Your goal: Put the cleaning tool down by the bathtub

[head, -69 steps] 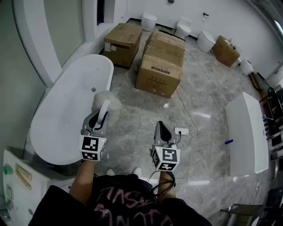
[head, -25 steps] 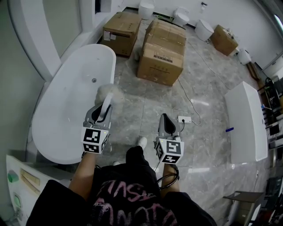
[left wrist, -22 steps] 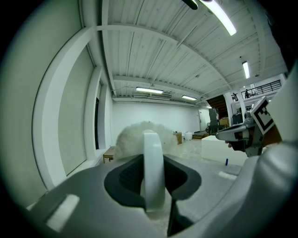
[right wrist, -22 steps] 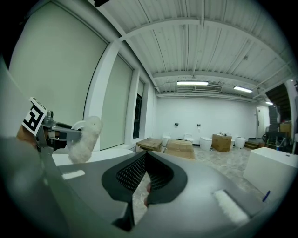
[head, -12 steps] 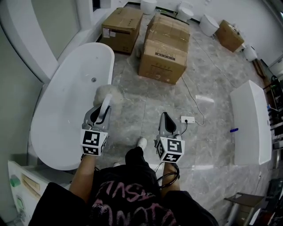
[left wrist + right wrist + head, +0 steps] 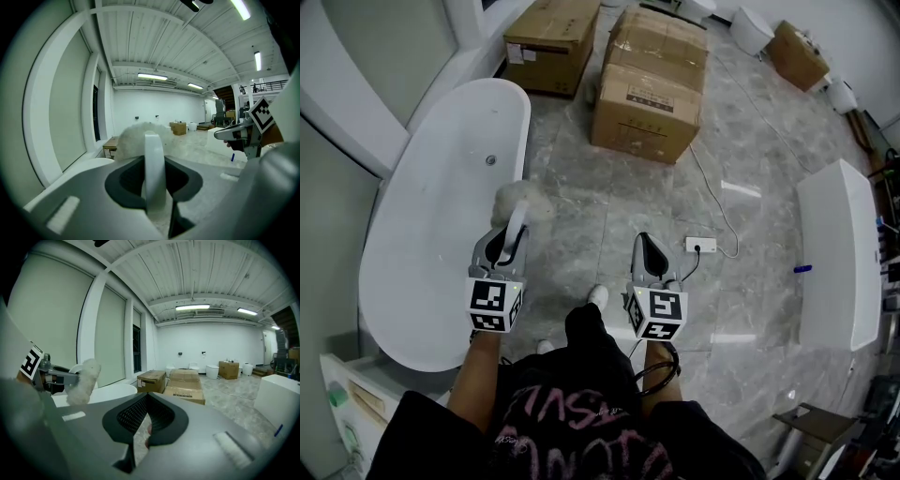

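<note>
White fluff at the head of the tool sits, from the head view, right over the tub rim on its floor side. Its pale handle is clamped between the jaws of the left gripper. The left gripper view shows that handle standing upright in the pinch, carried up in the air and not lowered yet. The right gripper hangs well out from the tub, jaws closed together on nothing.

The main risk, as I judge it, is releasing from up here. With the head over the rim, a drop could land the tool inside the tub, or it could bounce off the rim instead of resting on the floor beside it. The head is bulky and the handle slim, so it could also swing in the pinch as the arm goes down and brush the tub. A cord with a socket block lies on the floor farther from the tub, which is a snag if the person steps that way.

Compared with 2.8 s ago, the person has moved along the tub. One shoe is now forward, and the boxes past the tub's far end sit higher in view. The clamp on the tool and the closed right jaws have not changed.
</note>
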